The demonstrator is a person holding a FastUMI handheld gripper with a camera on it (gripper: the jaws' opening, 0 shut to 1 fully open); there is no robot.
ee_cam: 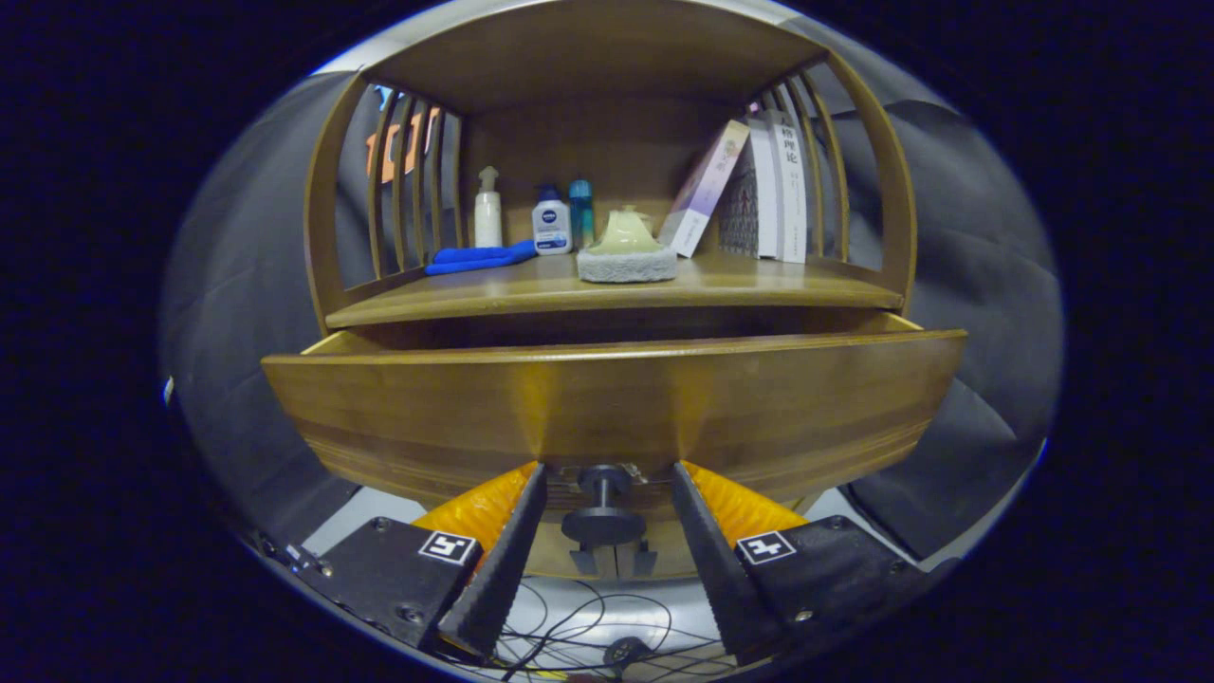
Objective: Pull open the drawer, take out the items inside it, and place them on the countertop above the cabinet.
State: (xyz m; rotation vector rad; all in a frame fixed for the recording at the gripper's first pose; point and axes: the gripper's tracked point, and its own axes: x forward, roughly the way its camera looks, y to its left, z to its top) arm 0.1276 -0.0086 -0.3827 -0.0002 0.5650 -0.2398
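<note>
The drawer (pixel 607 398) stands pulled out of the wooden cabinet (pixel 327 237), its front panel looming just above the fingers (pixel 503 560), and a dark gap shows between the panel's top edge and the surface (pixel 759 285) above. The gripper (pixel 607 531) is spread wide; its fingers flank the drawer's round knob (pixel 603 520), which sits between them, apart from both. What lies inside the drawer is hidden behind the front panel.

Up on the surface, a pale dome-shaped item (pixel 626 232) rests on a grey pad (pixel 626 266) near the front. Behind it stand a white pump bottle (pixel 487 209), a white bottle with a blue cap (pixel 551 223) and a teal bottle (pixel 580 211), with a blue cloth (pixel 479 257) lying beside them. Books (pixel 759 190) lean together further along the surface.
</note>
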